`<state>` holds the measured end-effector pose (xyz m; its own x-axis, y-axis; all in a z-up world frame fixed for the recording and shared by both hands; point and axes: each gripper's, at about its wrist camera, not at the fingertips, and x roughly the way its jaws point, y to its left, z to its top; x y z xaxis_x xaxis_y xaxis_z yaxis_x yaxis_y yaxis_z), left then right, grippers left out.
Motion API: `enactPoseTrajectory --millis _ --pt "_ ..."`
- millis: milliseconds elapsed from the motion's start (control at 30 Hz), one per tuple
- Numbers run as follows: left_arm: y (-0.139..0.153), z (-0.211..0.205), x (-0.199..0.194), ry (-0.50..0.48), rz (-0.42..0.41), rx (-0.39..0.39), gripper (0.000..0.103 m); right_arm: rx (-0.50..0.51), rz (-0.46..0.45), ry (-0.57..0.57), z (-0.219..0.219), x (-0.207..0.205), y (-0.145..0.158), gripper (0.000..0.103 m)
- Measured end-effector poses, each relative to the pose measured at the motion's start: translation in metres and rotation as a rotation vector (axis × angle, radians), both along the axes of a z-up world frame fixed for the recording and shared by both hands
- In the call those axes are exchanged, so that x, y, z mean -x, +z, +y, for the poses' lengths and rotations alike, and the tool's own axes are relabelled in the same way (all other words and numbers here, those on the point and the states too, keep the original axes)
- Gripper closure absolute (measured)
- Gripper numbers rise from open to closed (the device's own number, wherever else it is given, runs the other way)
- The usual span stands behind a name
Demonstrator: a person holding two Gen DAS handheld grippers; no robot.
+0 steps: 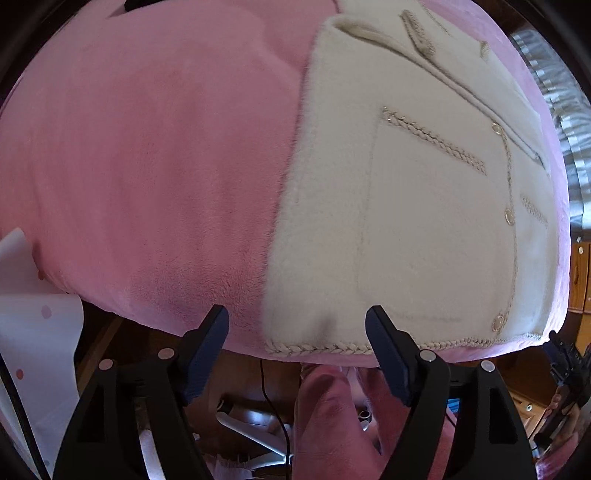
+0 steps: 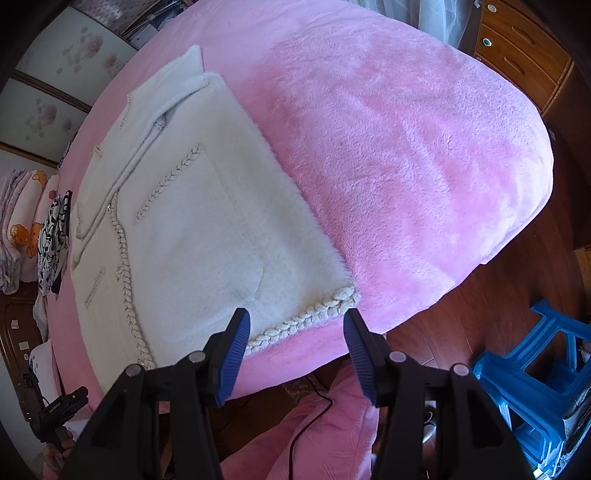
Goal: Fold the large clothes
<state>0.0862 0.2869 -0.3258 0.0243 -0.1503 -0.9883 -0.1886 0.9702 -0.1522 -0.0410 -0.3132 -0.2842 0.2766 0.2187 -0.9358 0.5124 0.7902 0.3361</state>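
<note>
The left gripper (image 1: 297,341) and the right gripper (image 2: 295,334) both stand spread and empty, each just above a near corner of the braided hem (image 2: 303,323). The cream jacket (image 1: 406,221) lies flat on the pink blanket (image 2: 406,147), sides already folded in. A clean fold probably needs both corners pinched evenly, then carried together toward the far collar (image 1: 369,31).
</note>
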Motion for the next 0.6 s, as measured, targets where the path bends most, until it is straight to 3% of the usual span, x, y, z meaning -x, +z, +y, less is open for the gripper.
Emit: enactPoseTrajectory --millis 200,367,500,600 --pt "-0.03 0.027 0.004 0.09 0.028 0.127 0.028 -0.027 0.012 0.007 -0.005 -0.005 -0.019 0.05" --pt "-0.048 0.037 0.017 0.134 0.051 0.165 0.028 -0.013 0.04 0.047 -0.007 -0.009 -0.034 0.05" --pt "-0.06 0.034 0.031 0.15 0.082 0.242 0.028 -0.017 0.063 0.056 -0.01 -0.012 -0.044 0.05" --pt "-0.07 0.022 0.036 0.127 0.117 0.234 0.028 -0.028 0.068 0.066 -0.012 -0.016 -0.048 0.05"
